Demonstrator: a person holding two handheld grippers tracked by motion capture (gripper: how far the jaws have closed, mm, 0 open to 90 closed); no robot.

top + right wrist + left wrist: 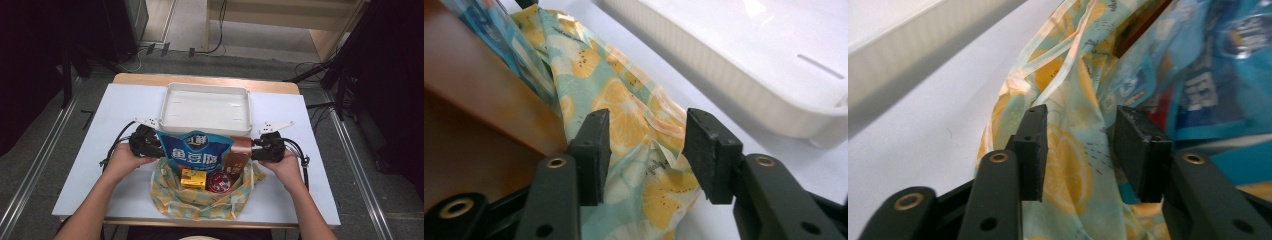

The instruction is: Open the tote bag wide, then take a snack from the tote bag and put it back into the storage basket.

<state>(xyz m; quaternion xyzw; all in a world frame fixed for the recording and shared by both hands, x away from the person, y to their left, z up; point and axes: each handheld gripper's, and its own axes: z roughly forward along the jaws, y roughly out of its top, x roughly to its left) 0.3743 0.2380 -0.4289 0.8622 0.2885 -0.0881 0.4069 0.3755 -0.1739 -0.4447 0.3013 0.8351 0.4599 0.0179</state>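
Where the table carries its white cover, the stock runs as follows, largest first.

White plastic tray: shallow, at the far middle of the table, just beyond the bag.

Lemon-print fabric bag: pale green with orange fruit slices, at the near middle of the table between both hands, mouth spread wide; cloth slack and creased at either side.

Blue snack pouch: standing upright in the bag, its top rising above the rim, leaning toward the tray.

Brown carton: upright in the bag, touching the pouch's right side.

Yellow packet and round red-and-black tin: side by side in the bag, in front of the pouch.

Left gripper: at the bag's left edge, jaws parted about halfway, cloth lying between the pads without being pinched.

Right gripper: at the bag's right edge beside the carton, jaws likewise parted, fabric loose between them, nothing gripped.
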